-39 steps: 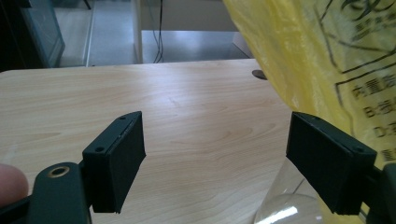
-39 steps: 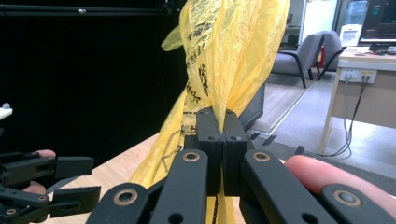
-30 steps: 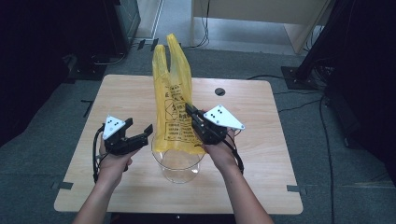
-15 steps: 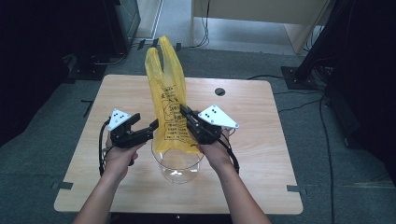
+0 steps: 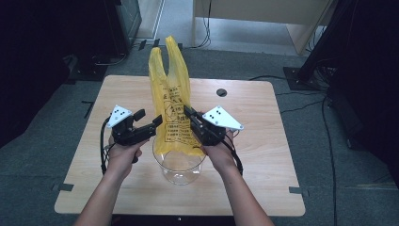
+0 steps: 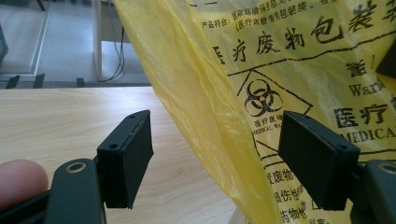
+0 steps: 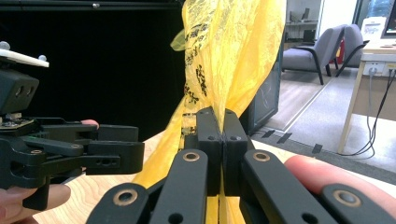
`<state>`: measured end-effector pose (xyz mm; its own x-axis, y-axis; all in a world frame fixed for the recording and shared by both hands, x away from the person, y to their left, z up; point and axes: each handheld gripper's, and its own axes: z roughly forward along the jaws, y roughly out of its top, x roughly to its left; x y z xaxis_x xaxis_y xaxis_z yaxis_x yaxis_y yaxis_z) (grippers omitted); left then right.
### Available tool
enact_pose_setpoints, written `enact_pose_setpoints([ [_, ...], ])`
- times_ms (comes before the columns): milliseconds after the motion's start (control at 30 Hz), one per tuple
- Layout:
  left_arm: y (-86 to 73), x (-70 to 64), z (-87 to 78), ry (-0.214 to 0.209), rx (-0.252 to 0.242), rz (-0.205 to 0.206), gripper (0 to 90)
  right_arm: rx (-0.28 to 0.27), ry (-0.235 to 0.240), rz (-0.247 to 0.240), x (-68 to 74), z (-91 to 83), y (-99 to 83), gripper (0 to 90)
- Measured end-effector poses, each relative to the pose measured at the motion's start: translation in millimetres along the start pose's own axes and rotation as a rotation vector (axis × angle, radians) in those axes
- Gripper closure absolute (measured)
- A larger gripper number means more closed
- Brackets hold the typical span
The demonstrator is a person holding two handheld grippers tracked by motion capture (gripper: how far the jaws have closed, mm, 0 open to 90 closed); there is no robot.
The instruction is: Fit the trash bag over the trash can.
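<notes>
We are holding a yellow bag (image 5: 173,113) upright over a clear glass bowl (image 5: 179,165) near the front of the bench (image 5: 263,141), its lower end draping onto the bowl's rim. Our right tongs (image 5: 189,113) are pinching the film on its right edge, jaws pressed together with plastic between them. Our left tongs (image 5: 153,123) are standing wide, just beside the bag's left edge, the film lying between the jaws in the left gripper view (image 6: 212,163) but not gripped. We are judging the bag thin, light, soft and slippery: it is crumpling and will sag wherever unsupported, so a doubled fold at the side edge looks the safest place to bite. On it we are reading a biohazard symbol, Chinese characters, "MEDICA" and "Wa", both cut off.
</notes>
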<state>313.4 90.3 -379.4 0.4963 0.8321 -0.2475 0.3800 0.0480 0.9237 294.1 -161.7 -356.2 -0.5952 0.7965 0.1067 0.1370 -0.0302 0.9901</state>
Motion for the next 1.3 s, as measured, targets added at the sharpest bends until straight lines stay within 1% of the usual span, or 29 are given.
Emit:
enact_pose_setpoints([
  [133,1.6,-2.4,7.2,-0.012,0.014,0.0,27.2,0.003,0.009,0.004,1.1,1.2,-0.5,89.9],
  [167,2.3,-3.9,8.7,-0.017,0.013,0.005,32.0,0.003,0.009,0.002,1.8,1.7,-0.7,89.9],
  [200,3.1,-5.3,10.1,-0.022,0.017,0.013,43.8,0.004,0.014,0.008,3.2,2.5,-1.1,90.0],
  [233,3.8,-6.4,11.3,-0.026,0.023,0.018,43.8,0.004,0.014,0.008,3.2,2.5,-1.1,90.0],
  [267,4.1,-7.3,12.3,-0.027,0.028,0.02,58.3,0.003,0.015,0.004,3.8,3.0,-1.4,89.9],
  [300,4.1,-7.3,12.9,-0.033,0.032,0.022,58.3,0.003,0.015,0.004,3.8,3.0,-1.4,89.9],
  [333,3.8,-6.6,13.4,-0.038,0.038,0.013,64.0,0.003,0.015,0.002,3.8,3.1,-1.5,89.9],
  [367,3.5,-5.9,13.2,-0.04,0.043,0.013,71.2,0.004,0.015,0.002,3.6,2.9,-1.5,89.9],
  [467,2.3,-5.5,9.8,-0.04,0.031,0.027,88.7,0.005,0.013,0.013,0.7,0.9,-2.7,89.9],
  [500,2.3,-6.5,5.8,-0.056,0.015,0.038,89.5,0.004,0.012,0.018,-0.1,0.4,-3.0,89.9],
  [533,2.3,-6.5,5.8,-0.056,0.015,0.038,89.9,0.004,0.012,0.018,-0.1,0.4,-3.0,89.9],
  [567,2.4,-7.3,3.1,-0.062,0.007,0.051,89.9,0.002,0.016,0.026,-1.4,-0.3,-3.4,89.9],
  [600,2.5,-8.8,-0.3,-0.064,-0.01,0.061,90.0,0.0,0.029,0.055,-3.7,-1.6,-4.2,90.0],
  [700,3.8,-11.3,-9.0,-0.054,-0.049,0.088,90.0,0.001,0.041,0.062,-4.5,-2.5,-4.9,90.0],
  [767,3.8,-13.4,-15.9,-0.039,-0.076,0.114,90.0,0.005,0.043,0.054,-4.1,-2.9,-5.3,90.0],
  [833,1.7,-16.0,-22.0,-0.033,-0.101,0.13,90.0,0.018,0.053,0.034,-3.1,-7.2,-7.2,90.0],
  [867,-0.3,-17.3,-24.4,-0.033,-0.111,0.141,90.0,0.018,0.053,0.034,-3.1,-7.2,-7.2,90.0],
  [900,-2.8,-18.6,-26.4,-0.033,-0.123,0.15,90.0,0.028,0.05,0.025,-4.5,-12.4,-9.9,89.9],
  [933,-5.8,-19.7,-28.2,-0.038,-0.128,0.157,90.0,0.028,0.05,0.025,-4.5,-12.4,-9.9,89.9],
  [967,-9.2,-21.0,-29.5,-0.041,-0.128,0.168,90.0,0.036,0.048,0.031,-7.7,-18.1,-13.0,89.8],
  [1000,-13.1,-22.4,-30.0,-0.048,-0.129,0.177,90.0,0.036,0.048,0.031,-7.7,-18.1,-13.0,89.8],
  [1033,-18.2,-24.5,-30.1,-0.055,-0.124,0.19,90.0,0.042,0.048,0.036,-11.2,-24.4,-16.8,89.3],
  [1067,-21.0,-25.6,-29.8,-0.058,-0.121,0.203,90.0,0.042,0.048,0.036,-11.2,-24.4,-16.8,89.3],
  [1133,-28.1,-28.3,-29.0,-0.065,-0.117,0.217,90.0,0.049,0.051,0.04,-13.6,-28.4,-19.2,85.9],
  [1167,-29.7,-28.8,-28.6,-0.071,-0.117,0.222,90.0,0.052,0.05,0.037,-16.0,-31.3,-20.8,80.4],
  [1200,-31.5,-29.8,-28.3,-0.075,-0.114,0.229,90.0,0.052,0.05,0.037,-16.0,-31.3,-20.8,80.4],
  [1233,-33.4,-31.2,-27.9,-0.079,-0.113,0.24,90.0,0.057,0.049,0.043,-16.6,-32.2,-20.9,76.7],
  [1267,-34.7,-32.3,-27.6,-0.083,-0.113,0.247,90.0,0.063,0.042,0.061,-19.3,-32.2,-19.7,71.1],
  [1300,-35.8,-33.5,-27.3,-0.082,-0.116,0.252,90.0,0.061,0.04,0.067,-19.7,-32.0,-19.0,69.0],
])
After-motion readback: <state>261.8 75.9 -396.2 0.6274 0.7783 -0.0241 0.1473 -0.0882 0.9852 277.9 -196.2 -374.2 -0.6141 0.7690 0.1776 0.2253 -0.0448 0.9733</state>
